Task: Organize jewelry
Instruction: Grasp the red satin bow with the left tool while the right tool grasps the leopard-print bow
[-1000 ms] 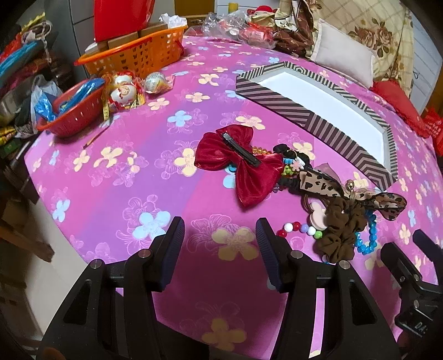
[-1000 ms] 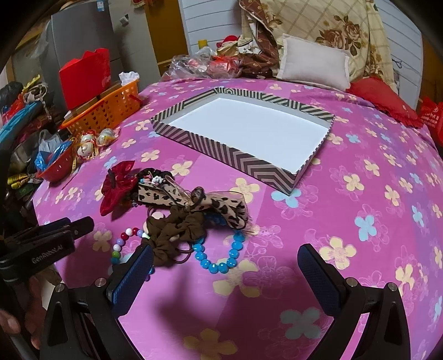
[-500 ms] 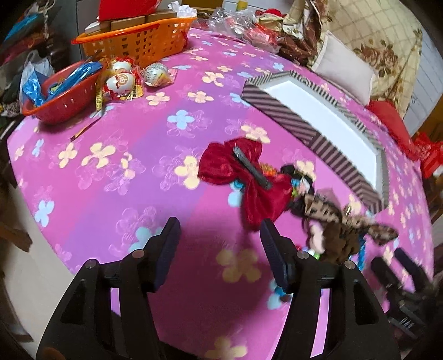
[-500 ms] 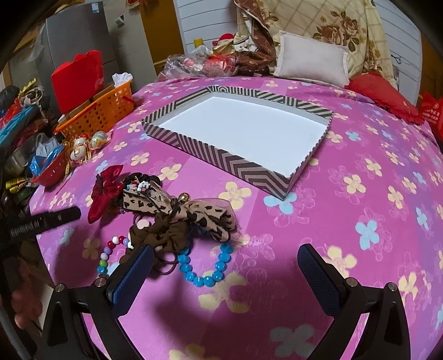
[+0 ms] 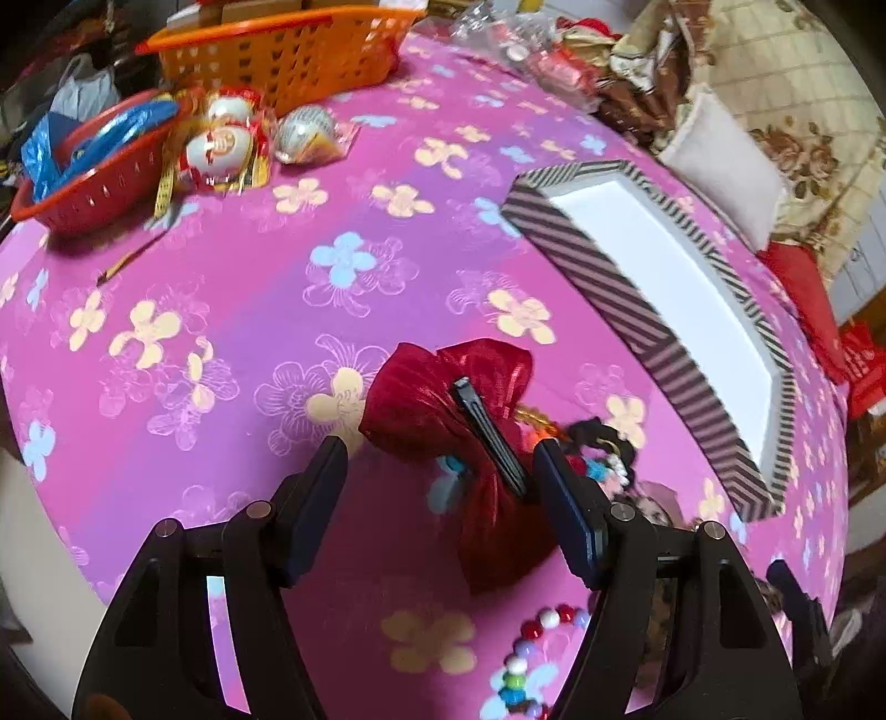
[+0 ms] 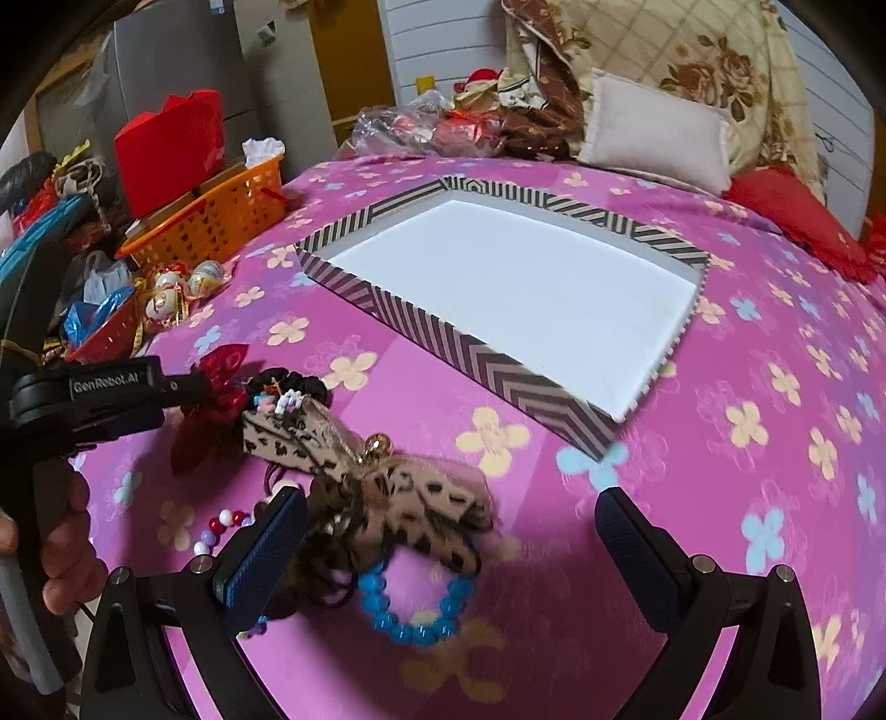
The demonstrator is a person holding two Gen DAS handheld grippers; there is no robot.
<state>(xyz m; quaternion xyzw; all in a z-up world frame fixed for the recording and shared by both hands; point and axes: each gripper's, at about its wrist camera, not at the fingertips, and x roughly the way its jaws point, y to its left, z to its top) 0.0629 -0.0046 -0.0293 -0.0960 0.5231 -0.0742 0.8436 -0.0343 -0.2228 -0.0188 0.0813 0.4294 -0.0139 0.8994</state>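
Note:
A red velvet bow with a black clip lies on the pink flowered cloth. My left gripper is open, its fingers on either side of the bow's lower half. A leopard-print bow, a brown scrunchie, a blue bead bracelet and a multicoloured bead bracelet lie in a pile beside it. My right gripper is open wide over the leopard bow and blue bracelet. The striped box with a white inside stands empty beyond the pile; it also shows in the left wrist view.
An orange basket, a red bowl and foil-wrapped ornaments stand at the table's far left. Pillows and bags lie behind the box. The table edge falls away at the left.
My left gripper has moved forward and down until its fingers straddle the red bow. My right gripper has come closer over the leopard bow and blue bracelet.

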